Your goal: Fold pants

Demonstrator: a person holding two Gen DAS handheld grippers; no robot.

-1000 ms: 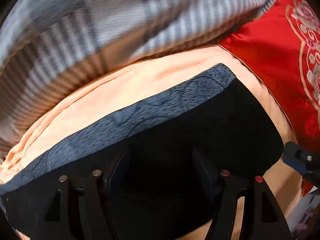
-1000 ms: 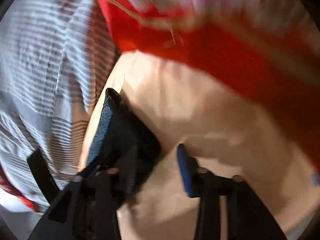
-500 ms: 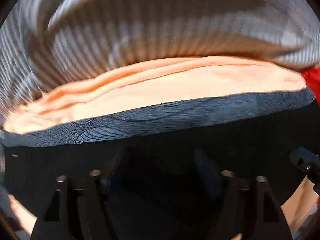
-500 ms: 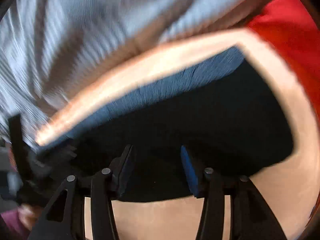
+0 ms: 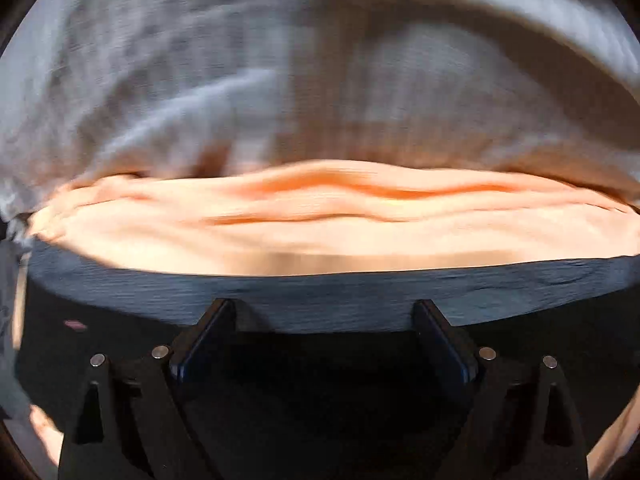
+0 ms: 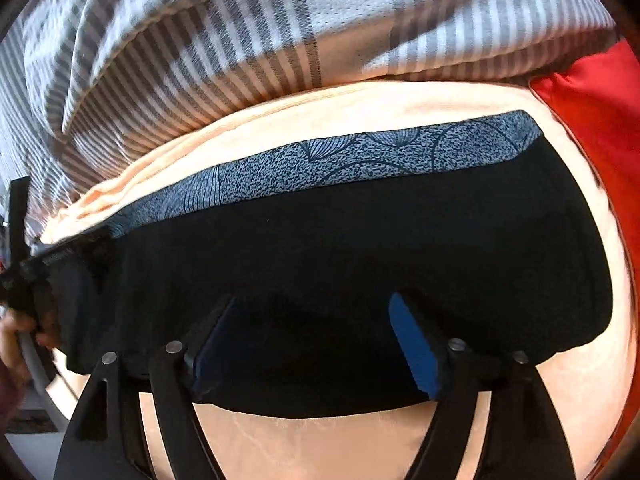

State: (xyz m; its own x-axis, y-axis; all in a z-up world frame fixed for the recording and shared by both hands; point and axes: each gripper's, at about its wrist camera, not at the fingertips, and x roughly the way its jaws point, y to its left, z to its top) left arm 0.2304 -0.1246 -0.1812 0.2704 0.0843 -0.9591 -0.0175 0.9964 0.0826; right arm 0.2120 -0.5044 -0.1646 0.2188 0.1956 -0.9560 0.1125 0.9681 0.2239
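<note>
The black pants lie folded in a flat wide block on a peach sheet, their grey patterned waistband along the far edge. In the left wrist view the pants fill the lower half, waistband across the middle. My right gripper is open, its fingers spread just over the near part of the pants. My left gripper is open, low over the pants with its tips at the waistband. In the right wrist view the left gripper body shows at the pants' left end.
A grey striped quilt is bunched along the far side of the sheet. A red embroidered pillow lies at the right. The left wrist view is motion-blurred.
My right gripper swung round from the pants' end to face the waistband square on. My left gripper moved forward over the pants toward the waistband; the red pillow left its view.
</note>
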